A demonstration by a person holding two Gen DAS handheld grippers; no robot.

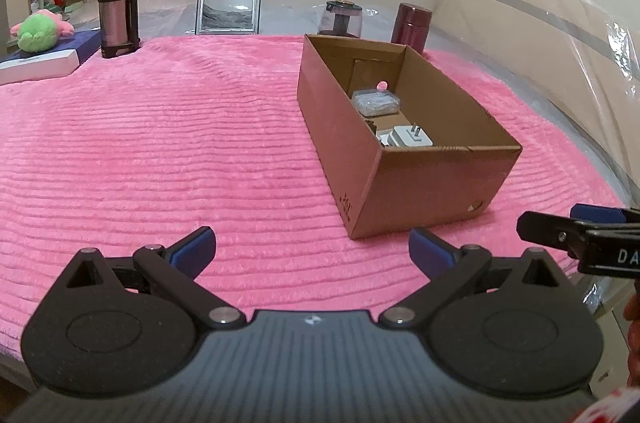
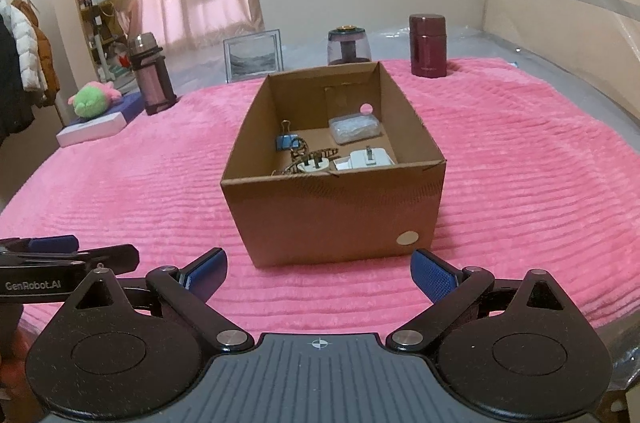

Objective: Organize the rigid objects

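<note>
Left hand-held gripper (image 1: 312, 251): you hold it with its jaws spread wide and nothing between them; its blue pads (image 1: 195, 250) touch nothing; it hovers above the pink blanket (image 1: 160, 151), short of the cardboard box (image 1: 432, 183), which sits ahead and to its right.

Right hand-held gripper (image 2: 320, 273): your jaws here are spread wide too, and empty; it points straight at the near wall of the box and stands apart from it; in the left wrist view only its tip shows, at the right edge.

Cardboard box: open-topped, resting on the blanket; a round pale sticker (image 2: 407, 238) sits low on its near wall.

Contents of the box: a clear plastic case (image 2: 354, 128) at the far end; a white plug adapter (image 2: 370, 159) with prongs up, near the front; a round white plug (image 2: 314, 165) just beside it; a blue binder clip (image 2: 286, 141) on the left; a patterned brown item (image 2: 308, 156) lies tangled over the round plug, too small for you to identify.

Hidden or cut off: the box's near wall covers the front of its floor; from the left wrist, its left wall hides the clip and most of the round plug.

Behind the box: a steel flask (image 2: 152, 79), a picture frame (image 2: 254, 57), a glass jar (image 2: 347, 45) and a maroon canister (image 2: 428, 45) stand upright, well apart from both grippers.

Far left: a green plush toy (image 2: 93, 101) lies on a flat box (image 2: 100, 125).
</note>
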